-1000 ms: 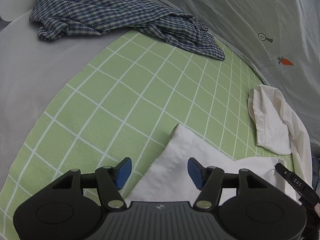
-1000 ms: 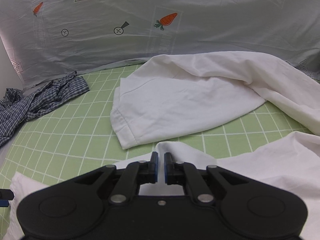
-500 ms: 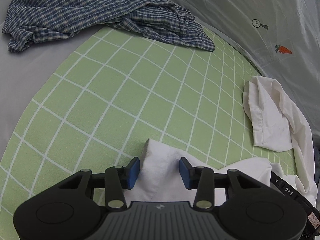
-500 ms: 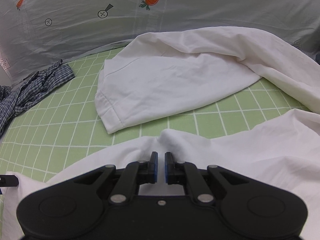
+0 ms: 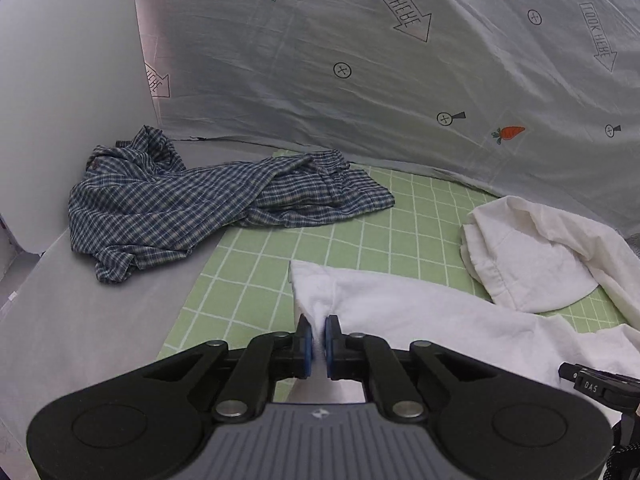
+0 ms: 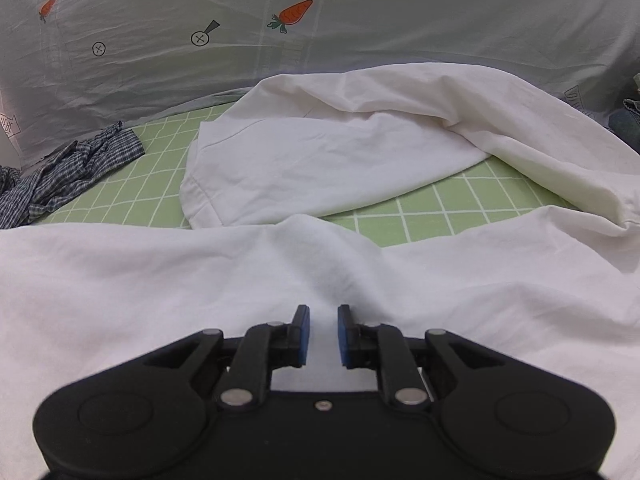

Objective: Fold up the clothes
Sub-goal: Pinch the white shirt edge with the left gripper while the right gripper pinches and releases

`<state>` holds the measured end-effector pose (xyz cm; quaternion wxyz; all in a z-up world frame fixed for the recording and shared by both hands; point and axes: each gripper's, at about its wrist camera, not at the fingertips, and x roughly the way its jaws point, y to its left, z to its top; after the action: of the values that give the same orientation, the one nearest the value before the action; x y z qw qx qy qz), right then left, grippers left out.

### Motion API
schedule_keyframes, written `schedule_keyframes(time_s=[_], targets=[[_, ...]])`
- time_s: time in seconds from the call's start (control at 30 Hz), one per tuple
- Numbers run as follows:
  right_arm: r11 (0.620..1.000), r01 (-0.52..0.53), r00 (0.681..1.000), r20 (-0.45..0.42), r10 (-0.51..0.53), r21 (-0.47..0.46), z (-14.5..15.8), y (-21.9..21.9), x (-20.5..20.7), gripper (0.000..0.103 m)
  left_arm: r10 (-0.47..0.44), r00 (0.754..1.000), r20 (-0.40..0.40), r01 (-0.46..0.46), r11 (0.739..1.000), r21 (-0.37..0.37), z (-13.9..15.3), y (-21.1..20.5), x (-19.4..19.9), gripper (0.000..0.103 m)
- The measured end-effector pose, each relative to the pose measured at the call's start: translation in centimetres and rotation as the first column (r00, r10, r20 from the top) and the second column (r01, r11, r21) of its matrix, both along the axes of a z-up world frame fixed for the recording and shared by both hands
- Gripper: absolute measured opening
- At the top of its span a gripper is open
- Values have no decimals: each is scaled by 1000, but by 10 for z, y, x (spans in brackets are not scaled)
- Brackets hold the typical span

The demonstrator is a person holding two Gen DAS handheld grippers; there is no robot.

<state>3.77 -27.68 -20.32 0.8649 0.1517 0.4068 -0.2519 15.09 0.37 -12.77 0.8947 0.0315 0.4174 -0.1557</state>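
A white garment [image 5: 420, 320] lies spread on the green checked mat [image 5: 360, 232]. My left gripper [image 5: 316, 334] is shut on its left corner, with cloth pinched between the blue pads. In the right wrist view the same white garment [image 6: 200, 288] fills the foreground. My right gripper [image 6: 323, 330] has its jaws a little apart, with a raised fold of the cloth just ahead of the tips. One white sleeve [image 6: 320, 160] lies further back on the mat [image 6: 460, 204].
A crumpled blue plaid shirt [image 5: 192, 200] lies at the back left, half on the grey surface [image 5: 80, 320]; it also shows in the right wrist view [image 6: 68, 172]. A grey printed sheet [image 5: 400, 80] hangs behind. The other gripper's tip [image 5: 596, 384] shows at right.
My left gripper has closed on the white garment's corner and lifted, tilting its view up toward the backdrop. My right gripper's jaws have parted slightly and more white cloth lies ahead of it.
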Motion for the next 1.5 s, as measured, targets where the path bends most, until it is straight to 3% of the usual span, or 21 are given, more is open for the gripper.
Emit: schedule_keyframes(time_s=[0.1,0.13,0.17,0.23,0.3,0.37,0.43,0.57,0.63,0.7,0.8,0.93,1.1,1.2,1.33,1.43,1.5], targets=[[1000,-1,1000,-16,1,5,-3,-1,-7,23,114,981,-159,-117,993,-11,-34,19,11,12],[1000,-3,1000,-20,3,0,-3,-1,-8,27,140,972,-189,-146,989,-19,-40,26,12,18],[1000,-4,1000,-24,4,-7,-2,-1,-9,37,152,968,-198,-160,987,-24,-43,30,11,23],[1000,-4,999,-31,4,1,-3,-2,-11,48,167,963,-214,-177,984,-29,-48,36,8,49],[1000,-17,1000,-24,17,9,-5,-3,-11,58,156,958,-241,-164,986,-15,-54,35,7,62],[999,-35,999,-34,35,13,-8,0,-8,79,135,959,-251,-137,990,10,-61,28,3,62],[999,-45,998,-46,45,9,-10,4,-6,91,115,958,-261,-110,993,35,-69,21,-1,62],[999,-51,998,-43,52,19,-11,8,-12,96,119,962,-245,-104,992,74,-76,14,-11,52],[996,-42,999,-13,43,76,-6,1,-21,96,109,971,-214,-90,991,99,-75,13,-16,15],[992,-22,999,31,18,124,2,-10,-33,98,96,979,-182,-78,992,101,-75,14,-21,10],[991,30,994,100,-43,129,19,-28,-53,102,89,985,-145,-75,992,97,-77,16,-26,8],[992,87,984,147,-101,95,43,-53,-79,102,47,996,-78,-35,988,152,-80,6,-35,7],[994,104,983,152,-99,-26,75,-75,-109,103,9,1000,-24,-3,971,241,-82,-3,-42,6],[992,100,982,171,-85,-78,86,-81,-128,103,21,1000,-12,-16,957,291,-83,-2,-45,6],[984,171,972,172,-159,-56,79,-91,-161,103,92,996,-15,-81,935,346,-82,4,-44,7],[975,220,959,192,-210,-29,73,-103,-194,103,181,983,-28,-162,931,328,-69,8,-51,8],[971,235,955,197,-222,-42,71,-118,-220,103,197,980,-26,-184,949,257,-52,4,-65,10]])
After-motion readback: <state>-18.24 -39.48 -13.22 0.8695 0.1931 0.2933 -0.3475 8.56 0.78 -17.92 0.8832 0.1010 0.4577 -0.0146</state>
